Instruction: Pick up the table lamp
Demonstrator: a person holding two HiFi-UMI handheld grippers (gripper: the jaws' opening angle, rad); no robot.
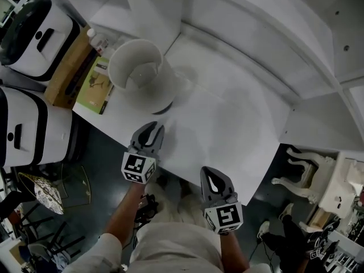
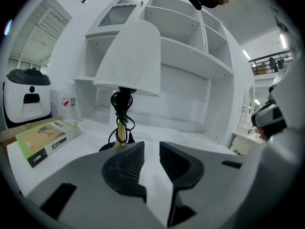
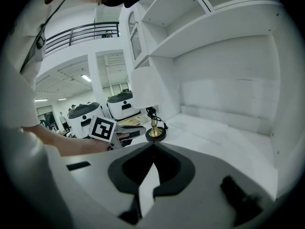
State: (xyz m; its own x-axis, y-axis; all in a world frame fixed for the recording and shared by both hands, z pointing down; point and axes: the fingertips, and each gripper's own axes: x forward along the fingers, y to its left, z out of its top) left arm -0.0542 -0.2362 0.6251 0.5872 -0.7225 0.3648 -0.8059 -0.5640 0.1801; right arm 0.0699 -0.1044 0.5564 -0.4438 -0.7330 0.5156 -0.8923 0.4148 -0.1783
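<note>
Head view: the table lamp (image 1: pixel 142 73) stands upright on the far left part of the white desk (image 1: pixel 227 124), just right of a green book (image 1: pixel 96 84). The left gripper (image 1: pixel 149 131) is at the desk's near edge, close to the lamp's base but not touching it. Its fingers are spread a little, with nothing between them. A black cord (image 2: pixel 121 104) is bundled around the lamp's stem. The right gripper (image 1: pixel 213 181) sits nearer and to the right, tips pressed together, empty.

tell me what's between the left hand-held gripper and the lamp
Only bare table. In the left gripper view the lamp stands ahead of the left hand-held gripper with nothing between, and the head view agrees.
</note>
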